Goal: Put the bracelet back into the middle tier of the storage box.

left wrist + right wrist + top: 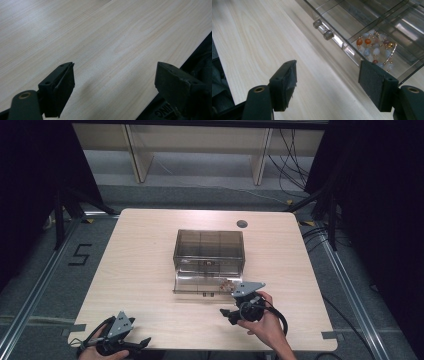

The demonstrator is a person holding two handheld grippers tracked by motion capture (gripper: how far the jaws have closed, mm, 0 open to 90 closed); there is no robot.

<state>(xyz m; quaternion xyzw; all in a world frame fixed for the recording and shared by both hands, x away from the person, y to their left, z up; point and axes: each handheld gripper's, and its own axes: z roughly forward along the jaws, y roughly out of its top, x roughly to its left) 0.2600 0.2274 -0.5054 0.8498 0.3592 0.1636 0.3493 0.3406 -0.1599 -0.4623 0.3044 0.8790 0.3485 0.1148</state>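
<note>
A smoky clear plastic box [208, 245] stands at the table's middle, and its lowest drawer [200, 284] is pulled out toward me. In the drawer's right end lies a bead bracelet [226, 284] of orange, pale blue and white beads [375, 51]. The drawer front carries a small clear handle [323, 29]. My right gripper [227, 316] is held just in front of the drawer's right end, jaws pointing left. In the right gripper view it [327, 72] stands open over bare tabletop beside the drawer. My left gripper [142, 345] rests at the near left edge, open [115, 72], nothing between its jaws.
The light wooden table [140, 270] has a dark round hole [242, 224] at its back right. Beyond it stand pale wooden shelf legs [137, 155] and loose cables [295, 165] on the grey floor. In the left gripper view the table's edge [175, 67] runs close to the right jaw.
</note>
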